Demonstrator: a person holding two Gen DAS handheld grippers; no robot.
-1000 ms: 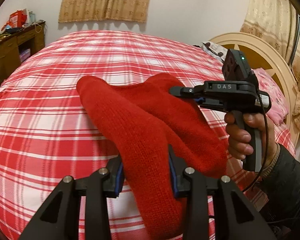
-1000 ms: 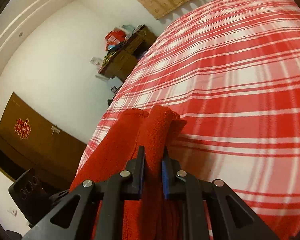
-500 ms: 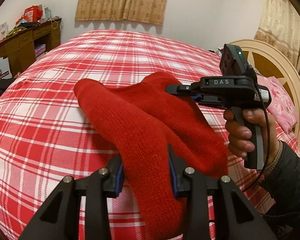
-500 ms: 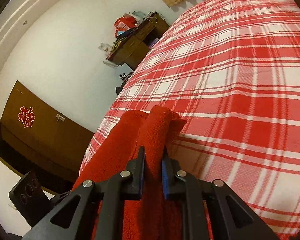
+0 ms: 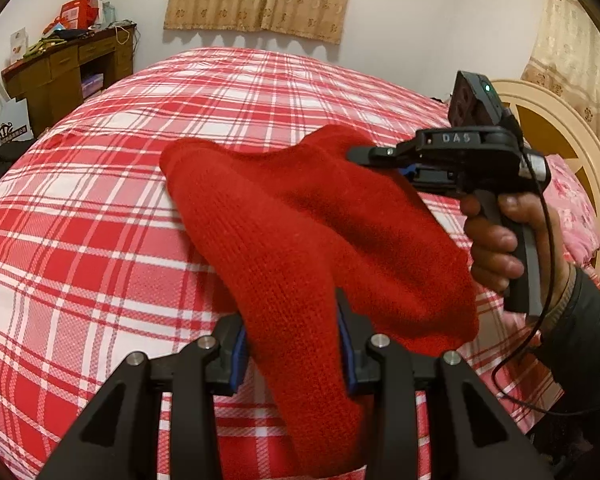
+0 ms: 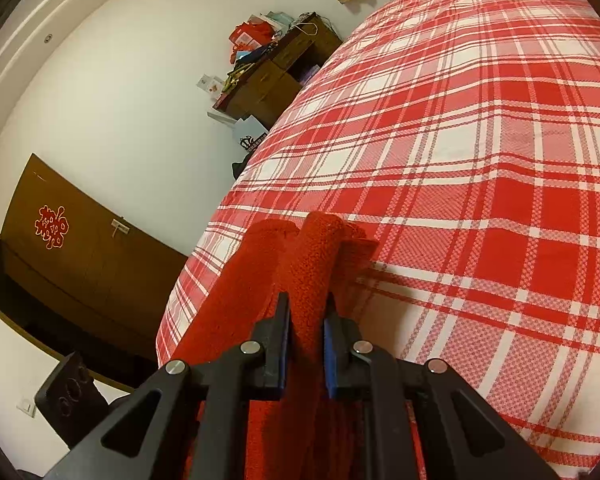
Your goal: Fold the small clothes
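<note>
The bed [image 5: 112, 208] fills most of the room from where I stand, spread with a red-and-white plaid cover, and the red knitted garment [image 5: 300, 232] is held up over the middle of it, strung between the two claws with its far folded end near or on the cover; I cannot tell if it touches.

That garment looks like a thick, soft wool knit. I'd judge it light, limp and a little stretchy, so it will sag wherever it is not supported and will bunch instead of creasing sharply. It is not slippery; the fuzzy surface should grip the pads well. The sensible places to hold it are the edges or corners of a fold, as now, not the loose middle.

The left claw [image 5: 292, 344] is low and near the person, pointing out across the bed, and is clenched on a thick bundle of the knit that hangs down past its fingers. The right claw [image 6: 306, 340] is clamped on a narrower rolled edge of the same garment. Seen from the left side, it is held higher and level, reaching in sideways from the right, the hand [image 5: 500, 248] wrapped round its upright handle with a cable trailing down to the dark sleeve.

A wooden desk [image 5: 68, 72] piled with clutter stands by the far wall.
</note>
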